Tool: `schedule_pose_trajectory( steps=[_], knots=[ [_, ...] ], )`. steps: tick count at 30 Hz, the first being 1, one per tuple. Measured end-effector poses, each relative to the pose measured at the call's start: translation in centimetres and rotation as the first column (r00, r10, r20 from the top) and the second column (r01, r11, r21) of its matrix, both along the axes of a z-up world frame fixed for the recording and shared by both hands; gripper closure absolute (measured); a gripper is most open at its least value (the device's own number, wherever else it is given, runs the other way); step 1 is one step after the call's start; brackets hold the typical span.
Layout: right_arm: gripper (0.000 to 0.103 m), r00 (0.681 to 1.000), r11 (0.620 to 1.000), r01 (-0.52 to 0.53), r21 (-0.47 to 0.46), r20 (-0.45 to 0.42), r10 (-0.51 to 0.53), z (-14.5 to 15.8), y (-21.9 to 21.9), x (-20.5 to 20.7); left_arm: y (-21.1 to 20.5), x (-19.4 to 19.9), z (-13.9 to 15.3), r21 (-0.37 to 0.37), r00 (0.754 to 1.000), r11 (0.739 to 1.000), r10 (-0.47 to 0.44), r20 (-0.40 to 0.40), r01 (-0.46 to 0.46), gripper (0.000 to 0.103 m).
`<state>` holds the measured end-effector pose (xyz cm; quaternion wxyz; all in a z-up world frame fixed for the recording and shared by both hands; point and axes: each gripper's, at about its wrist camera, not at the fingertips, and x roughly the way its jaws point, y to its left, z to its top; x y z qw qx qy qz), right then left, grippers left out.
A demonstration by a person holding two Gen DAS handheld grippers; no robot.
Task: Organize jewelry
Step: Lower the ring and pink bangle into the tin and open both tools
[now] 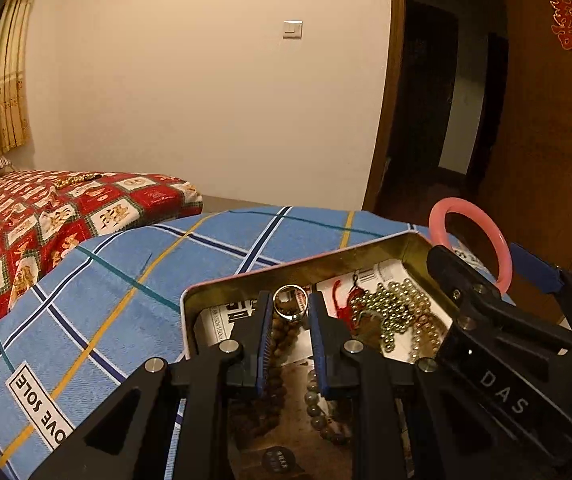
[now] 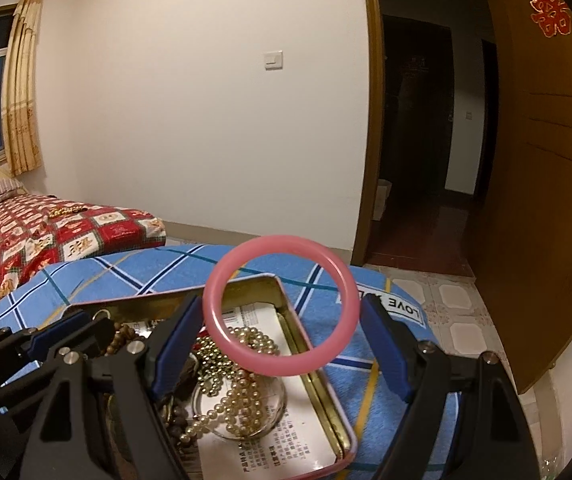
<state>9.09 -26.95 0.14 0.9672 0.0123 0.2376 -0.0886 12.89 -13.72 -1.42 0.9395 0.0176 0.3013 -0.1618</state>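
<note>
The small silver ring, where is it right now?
The small silver ring is pinched between the left gripper's jaws in the left wrist view, above the open metal tin, left of the gold bead chain.

bangle (image 2: 280, 305): pink
tin (image 2: 286, 292): gold inside, pink rim
blanket (image 1: 97, 280): blue plaid, white, navy, yellow lines
quilt (image 1: 25, 216): red, cream squares
curtain (image 2: 21, 80): golden

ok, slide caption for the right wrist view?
Right gripper holds a pink bangle above the open tin of beaded jewelry on a blue plaid cloth.
</note>
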Motion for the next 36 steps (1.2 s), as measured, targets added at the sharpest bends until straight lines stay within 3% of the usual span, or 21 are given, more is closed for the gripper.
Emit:
schedule_pose_trajectory(
  steps=[15, 36],
  knots=[
    [0.020, 0.992, 0.997, -0.065, 0.050, -0.110, 0.070, -1.4, 0.1, 1.8, -0.1, 1.0, -1.3, 0.049, 0.996, 0.999, 0.024, -0.082, -0.020, 0.085],
    [0.018, 0.987, 0.993, -0.111, 0.048, -0.113, 0.116, -1.5, 0.6, 1.7, -0.5, 0.8, -1.3, 0.091, 0.997, 0.996, 0.020, -0.078, -0.013, 0.085]
  ],
)
